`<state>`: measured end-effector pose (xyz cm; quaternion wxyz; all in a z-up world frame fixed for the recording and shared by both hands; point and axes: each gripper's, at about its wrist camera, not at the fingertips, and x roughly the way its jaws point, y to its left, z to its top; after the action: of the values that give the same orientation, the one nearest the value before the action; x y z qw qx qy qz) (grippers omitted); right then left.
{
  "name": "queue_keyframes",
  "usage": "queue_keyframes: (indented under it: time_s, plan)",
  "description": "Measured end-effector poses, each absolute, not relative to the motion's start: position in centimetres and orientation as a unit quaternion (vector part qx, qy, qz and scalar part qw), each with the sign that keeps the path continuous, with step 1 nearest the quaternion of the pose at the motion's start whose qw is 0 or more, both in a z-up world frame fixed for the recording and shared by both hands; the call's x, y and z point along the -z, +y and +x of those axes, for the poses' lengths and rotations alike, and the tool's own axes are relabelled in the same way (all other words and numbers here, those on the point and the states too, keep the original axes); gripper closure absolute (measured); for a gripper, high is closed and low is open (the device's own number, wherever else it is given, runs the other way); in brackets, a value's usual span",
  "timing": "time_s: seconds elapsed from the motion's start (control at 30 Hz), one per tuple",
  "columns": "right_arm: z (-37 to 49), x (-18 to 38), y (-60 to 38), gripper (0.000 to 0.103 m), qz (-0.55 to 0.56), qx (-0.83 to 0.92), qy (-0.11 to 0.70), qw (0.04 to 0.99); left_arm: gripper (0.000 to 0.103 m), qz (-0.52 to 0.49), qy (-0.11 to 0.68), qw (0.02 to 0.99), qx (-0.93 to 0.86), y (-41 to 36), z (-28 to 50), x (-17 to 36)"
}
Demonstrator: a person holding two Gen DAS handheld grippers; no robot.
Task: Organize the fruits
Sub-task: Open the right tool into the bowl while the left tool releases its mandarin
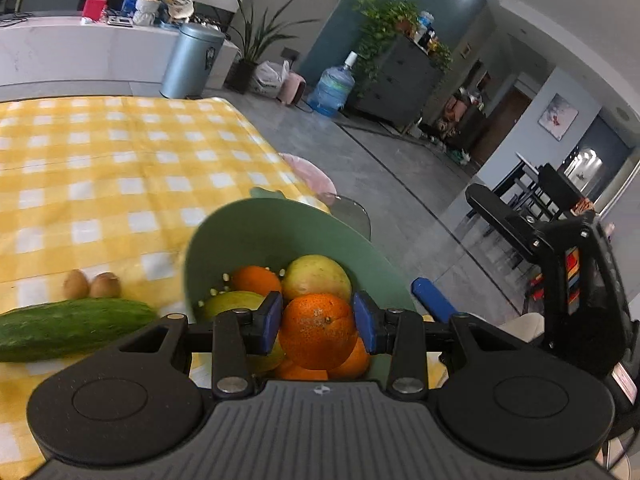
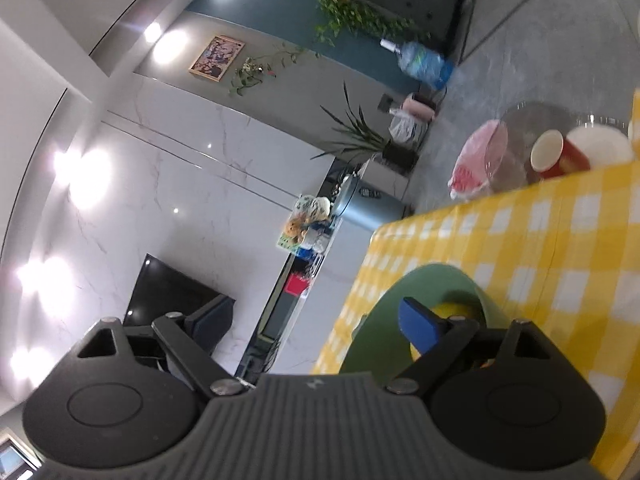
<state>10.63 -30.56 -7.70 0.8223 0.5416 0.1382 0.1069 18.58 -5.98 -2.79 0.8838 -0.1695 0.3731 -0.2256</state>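
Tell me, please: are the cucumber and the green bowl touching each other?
Cannot tell. In the left wrist view the cucumber's end reaches the green bowl's wall, but the left gripper's body hides the meeting point.
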Motion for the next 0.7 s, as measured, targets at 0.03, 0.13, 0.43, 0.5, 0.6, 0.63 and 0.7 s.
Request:
queue_keyframes:
  time_s: [0.03,0.13,0.43,0.5,0.6,0.63,0.7]
  plan:
    - [10.7,7.7,-30.5,0.016,0.538,-0.109,0.141,0.824,0.059,-0.166,0.375,0.884,0.225,-6.3,18.9,2.9]
    - [11.0,7.3,-30.2,0.016,0.527,-0.122,0.15,0.828,0.059,-0.156,0.38,0.882,0.23,-7.0,19.5,3.0]
    - [10.7,7.1,-30.3,0.016,0.504,-0.122,0.144,0.843,0.022,-0.198,0.353,0.886,0.228,-5.8,19.4,2.3]
    - [10.6,7.1,-30.3,0.016,0.503,-0.123,0.142,0.844,0.022,-0.203,0.355,0.886,0.217,-5.3,19.2,2.2]
    - [10.5,6.9,-30.2,0.016,0.497,-0.119,0.143,0.848,0.022,-0.205,0.352,0.888,0.211,-4.9,19.0,1.9]
    - [10.5,6.9,-30.2,0.016,0.494,-0.118,0.144,0.849,0.022,-0.203,0.35,0.89,0.21,-4.7,18.9,1.7]
    - [10.5,6.8,-30.1,0.016,0.492,-0.115,0.145,0.851,0.022,-0.192,0.348,0.895,0.203,-4.6,18.6,1.4]
